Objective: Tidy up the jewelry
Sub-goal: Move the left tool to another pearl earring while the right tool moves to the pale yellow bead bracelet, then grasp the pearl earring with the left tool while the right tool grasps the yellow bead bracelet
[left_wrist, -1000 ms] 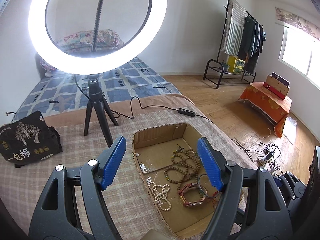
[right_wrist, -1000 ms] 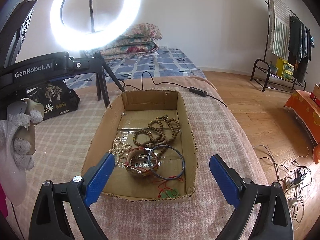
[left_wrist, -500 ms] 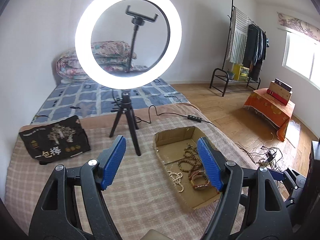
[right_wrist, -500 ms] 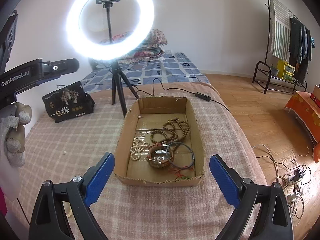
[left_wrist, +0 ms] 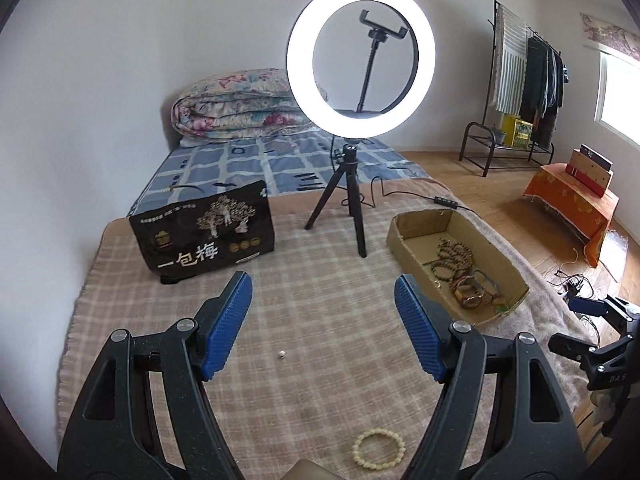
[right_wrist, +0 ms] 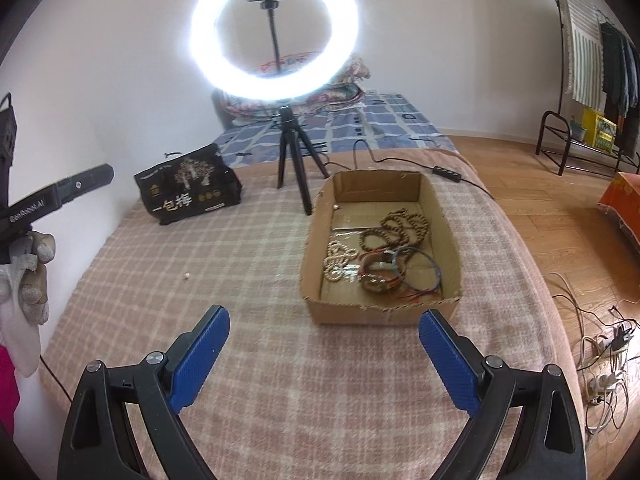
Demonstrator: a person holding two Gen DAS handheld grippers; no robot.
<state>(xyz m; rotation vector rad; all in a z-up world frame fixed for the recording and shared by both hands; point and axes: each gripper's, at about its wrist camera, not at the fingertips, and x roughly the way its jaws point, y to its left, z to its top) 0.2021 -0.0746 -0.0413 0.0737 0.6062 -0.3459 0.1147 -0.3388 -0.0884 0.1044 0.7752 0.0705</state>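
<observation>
A shallow cardboard box (right_wrist: 448,232) sits on the checked blanket and holds brown bead strings (right_wrist: 396,228), a pale bead strand (right_wrist: 338,258), a watch (right_wrist: 378,280) and a blue bangle (right_wrist: 434,270). It also shows in the left wrist view (left_wrist: 516,276). A cream bead bracelet (left_wrist: 378,450) lies on the blanket just below my left gripper (left_wrist: 323,294), and a small loose bead (left_wrist: 282,354) lies between its fingers. My left gripper is open and empty. My right gripper (right_wrist: 324,322) is open and empty, in front of the box's near wall.
A lit ring light on a black tripod (left_wrist: 352,200) stands behind the box, its cable trailing right. A black printed bag (left_wrist: 204,232) lies at the back left. The bed edge drops to a wooden floor with cables (right_wrist: 600,360) on the right.
Both grippers have pulled back from the box and away from it. The left one has swung left, so the cream bracelet and loose bead now show. Both stay open.
</observation>
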